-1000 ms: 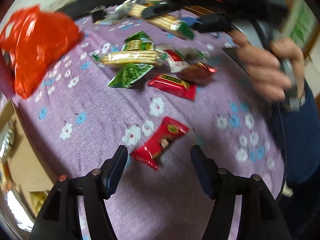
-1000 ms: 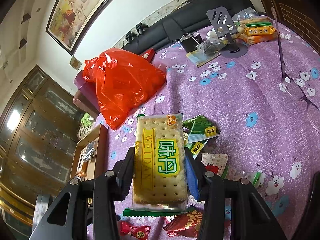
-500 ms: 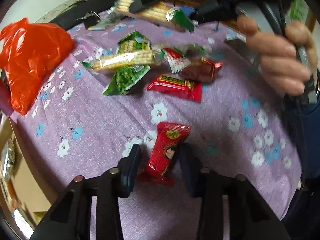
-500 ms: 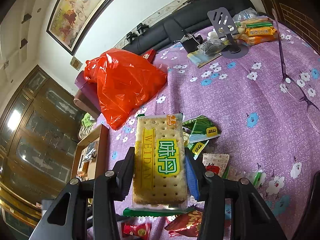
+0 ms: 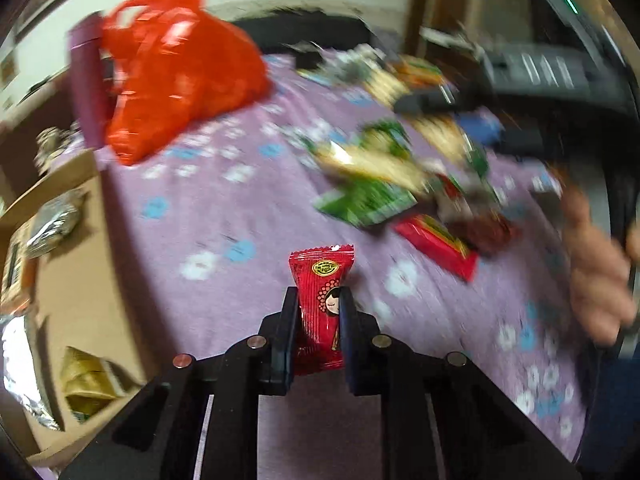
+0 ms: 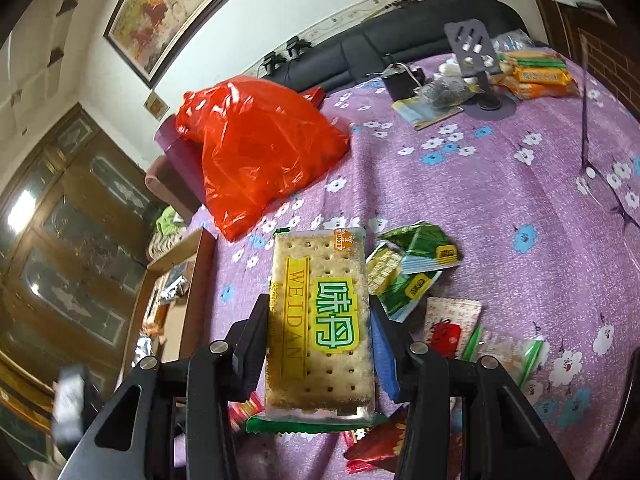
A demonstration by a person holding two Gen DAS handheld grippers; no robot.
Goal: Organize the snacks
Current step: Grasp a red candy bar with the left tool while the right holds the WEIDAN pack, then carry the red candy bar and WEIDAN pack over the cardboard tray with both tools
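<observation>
L gripper (image 5: 318, 312): jaws have just been closing and now pinch a small red foil candy wrapper w/ a cartoon face (image 5: 321, 304) by its lower half; the pads press both sides and the top end stands upright above the purple flowered tablecloth (image 5: 208, 208).

R gripper (image 6: 320, 320): jaws part-open but clamped on a flat rectangular cracker pack, clear wrap w/ yellow band & green label (image 6: 320, 320), held lengthwise, long edges against both pads, above the snack pile.

L wrist view only, left to right: an open cardboard box (image 5: 76, 264) beside the table edge w/ a silver foil pack and a yellowish pack inside; the person's other hand (image 5: 600, 280) at far right, blurred, on a handle; the R gripper's dark body top right. Much of this view is motion-blurred.

R wrist view only, left to right: a dark wood glass-front cabinet (image 6: 68, 240), a framed painting (image 6: 172, 8) on the wall, a black sofa (image 6: 400, 40), a dark phone stand (image 6: 476, 64), a stack of orange/green packs (image 6: 536, 72) at the far corner, thin-framed glasses (image 6: 588, 160).

Both views: 1 orange-red plastic bag (image 6: 256, 152) at the table's far left.

Counts: 2 grippers, 1 candy held, 1 cracker pack held, 1 bag, 1 box. Loose pile near table middle: about 2 green packs (image 6: 420, 256), 1 long red pack (image 5: 436, 244) and 1 dark red one, though blur stops an exact count.
</observation>
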